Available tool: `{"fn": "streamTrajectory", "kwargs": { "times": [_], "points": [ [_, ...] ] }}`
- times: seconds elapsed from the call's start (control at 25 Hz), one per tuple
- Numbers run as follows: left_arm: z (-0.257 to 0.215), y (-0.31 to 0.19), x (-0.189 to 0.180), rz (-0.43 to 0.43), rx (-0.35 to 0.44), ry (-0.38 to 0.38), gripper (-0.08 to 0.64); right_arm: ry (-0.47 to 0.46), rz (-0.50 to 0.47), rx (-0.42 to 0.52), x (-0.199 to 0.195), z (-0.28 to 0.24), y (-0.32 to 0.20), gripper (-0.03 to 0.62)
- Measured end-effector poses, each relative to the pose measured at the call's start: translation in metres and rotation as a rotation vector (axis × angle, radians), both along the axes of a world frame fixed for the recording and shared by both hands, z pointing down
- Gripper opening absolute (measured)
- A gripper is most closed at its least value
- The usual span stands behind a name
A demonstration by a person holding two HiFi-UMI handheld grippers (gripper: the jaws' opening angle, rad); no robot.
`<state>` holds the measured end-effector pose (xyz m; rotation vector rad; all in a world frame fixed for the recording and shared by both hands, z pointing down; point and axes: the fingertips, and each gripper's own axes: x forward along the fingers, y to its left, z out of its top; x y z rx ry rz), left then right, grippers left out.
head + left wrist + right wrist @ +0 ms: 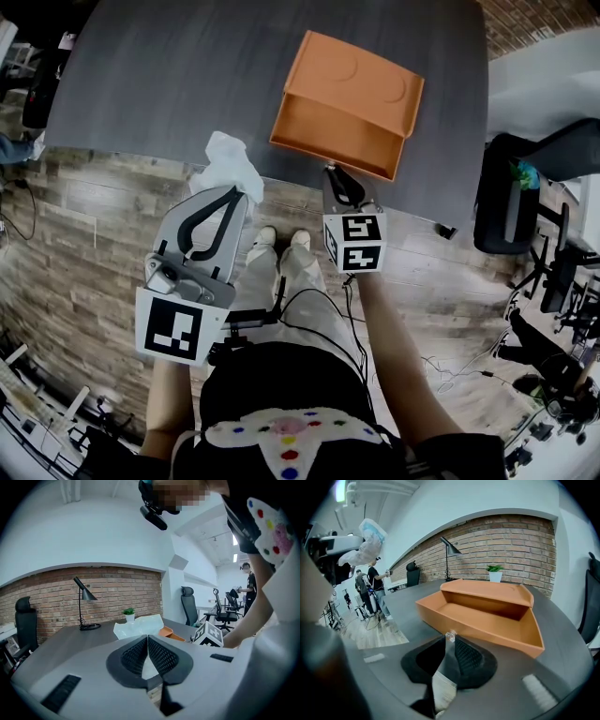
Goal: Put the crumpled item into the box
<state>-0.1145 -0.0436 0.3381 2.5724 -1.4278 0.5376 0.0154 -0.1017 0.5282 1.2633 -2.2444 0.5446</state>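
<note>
Closest to me, low in the head view, sits the marker cube [172,328] of my left tongs [244,195], with my shoes [281,239] and the wooden floor [84,244] beyond it. Those left tongs are squeezed down on the crumpled white wad [228,164]: in the left gripper view [148,638] the ribbed pads meet at their tips and the wad [138,624] bunches out just past them. It hangs in the air at the near edge of the dark grey table [169,75], outside the orange box [337,127] and off to that box's left. From the right gripper view the same wad [370,537] shows high at the upper left, well clear of the tabletop.

My right tongs [336,174] point at the box from the near side, their tips just short of its front wall; whether they touch it I cannot tell. Seen along their own jaws [450,638], they are pressed together at the tips with nothing clearly held; a tiny glint sits there that I cannot make out.

Lid folded back, the box [487,613] lies open and bare inside. Behind it, by the brick wall, stand a black desk lamp [449,550] and a small potted plant [495,573].
</note>
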Motion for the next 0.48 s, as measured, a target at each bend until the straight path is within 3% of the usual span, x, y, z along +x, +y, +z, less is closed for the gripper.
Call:
{"fn": "streamTrajectory", "kwargs": {
  "times": [0.24,0.48],
  "points": [
    [0.002,0.002,-0.004,-0.014,0.001,0.006,0.011,-0.017,0.014,0.02,-0.001,-0.008,0.0,0.077],
    [-0.016,0.006,-0.003,-0.011,0.035,0.014,0.011,-0.008,0.045,0.157,0.009,-0.062,0.005,0.059]
  ]
}}
